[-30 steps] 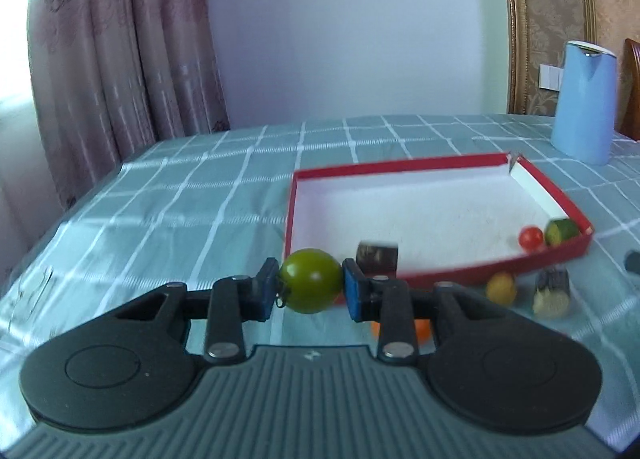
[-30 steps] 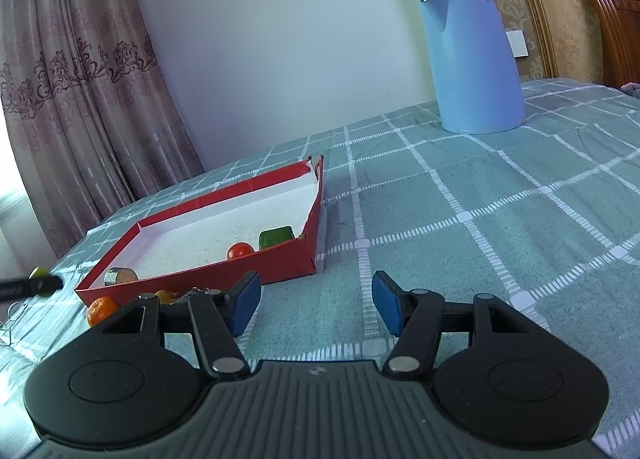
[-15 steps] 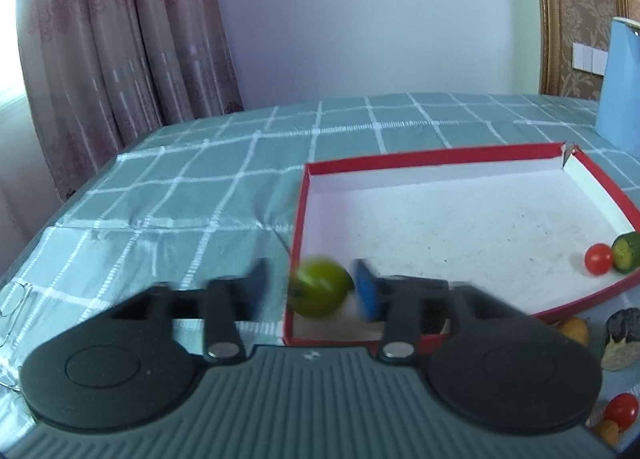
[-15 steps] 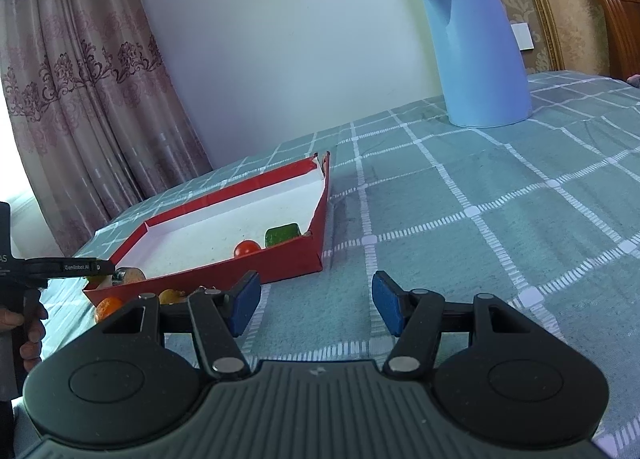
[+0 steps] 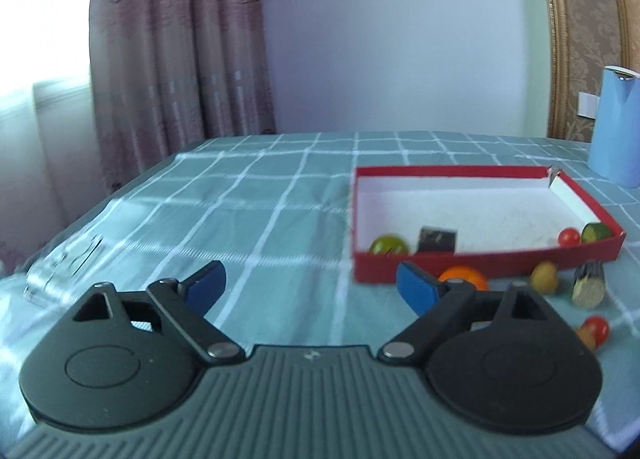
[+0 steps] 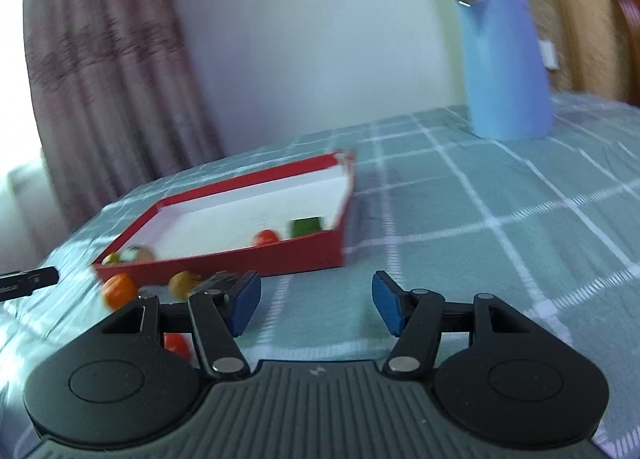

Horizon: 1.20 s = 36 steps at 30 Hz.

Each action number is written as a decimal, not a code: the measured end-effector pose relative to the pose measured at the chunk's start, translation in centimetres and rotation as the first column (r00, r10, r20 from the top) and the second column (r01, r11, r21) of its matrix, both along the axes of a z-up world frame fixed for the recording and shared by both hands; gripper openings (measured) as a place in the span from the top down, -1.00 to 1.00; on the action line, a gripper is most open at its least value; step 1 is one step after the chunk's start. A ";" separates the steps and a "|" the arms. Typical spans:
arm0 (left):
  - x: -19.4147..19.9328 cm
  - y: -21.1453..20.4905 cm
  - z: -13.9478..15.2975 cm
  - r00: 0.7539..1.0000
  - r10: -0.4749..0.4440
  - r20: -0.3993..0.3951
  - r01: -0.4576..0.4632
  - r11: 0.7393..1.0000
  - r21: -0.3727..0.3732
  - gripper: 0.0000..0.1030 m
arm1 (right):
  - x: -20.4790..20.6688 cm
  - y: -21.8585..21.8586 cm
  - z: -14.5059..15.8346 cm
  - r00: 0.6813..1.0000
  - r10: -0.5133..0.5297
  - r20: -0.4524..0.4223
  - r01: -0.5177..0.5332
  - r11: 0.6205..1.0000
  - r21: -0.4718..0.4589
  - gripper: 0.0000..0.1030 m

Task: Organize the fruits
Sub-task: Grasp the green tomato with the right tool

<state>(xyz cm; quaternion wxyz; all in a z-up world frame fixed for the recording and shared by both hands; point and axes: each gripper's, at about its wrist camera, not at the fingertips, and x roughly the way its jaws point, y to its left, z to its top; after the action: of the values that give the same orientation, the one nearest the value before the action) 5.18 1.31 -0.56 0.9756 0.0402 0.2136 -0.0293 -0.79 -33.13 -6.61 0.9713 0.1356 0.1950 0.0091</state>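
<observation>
Red cardboard tray [image 5: 480, 262] held green round fruit [image 5: 389, 244], dark block [image 5: 437, 239], small red tomato [image 5: 569, 236], green chunk [image 5: 596, 232], wide bare checked tablecloth [image 5: 248, 215] lay left of it, left gripper [image 5: 310, 285] was opening with nothing between, right gripper [image 6: 316, 301] hung apart and empty.

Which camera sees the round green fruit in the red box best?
The left wrist view: the green fruit sits sharp in the red box's near corner. The right wrist view shows only a blurred, half-hidden green smear there.

Green round fruit [image 5: 389, 244] inside red tray [image 5: 472, 172] at near-left corner, orange [image 5: 464, 275] outside just before tray wall
</observation>
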 end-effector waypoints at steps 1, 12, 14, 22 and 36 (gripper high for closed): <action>-0.3 0.4 -0.4 1.000 0.009 0.000 -0.009 1.000 -0.006 -0.82 | -0.3 0.7 0.1 1.000 0.028 0.009 -0.028 1.000 -0.012 -0.18; -0.7 2.7 -2.0 0.998 0.020 -0.057 -0.025 0.996 -0.084 -0.93 | -0.5 10.7 1.5 0.944 0.330 -0.003 -0.323 0.924 -0.206 -0.18; -0.8 2.8 -2.0 0.998 0.019 -0.061 -0.024 0.996 -0.090 -0.93 | 0.3 12.3 1.7 0.935 0.354 -0.020 -0.348 0.907 -0.238 -0.18; 0.2 3.1 -2.4 0.994 0.027 -0.102 -0.039 0.992 -0.117 -0.93 | 3.7 15.2 1.4 0.926 0.363 -0.105 -0.377 0.873 -0.309 -0.18; 0.4 3.2 -2.5 0.994 0.039 -0.104 -0.051 0.991 -0.121 -0.93 | 5.4 15.0 0.2 0.924 0.347 -0.161 -0.378 0.893 -0.244 0.29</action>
<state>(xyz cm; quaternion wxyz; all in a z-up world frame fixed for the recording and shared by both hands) 5.62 4.49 -3.06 0.9646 -0.0265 0.2615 -0.0225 4.65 -18.16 -6.44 0.9492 -0.0369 0.2709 0.1559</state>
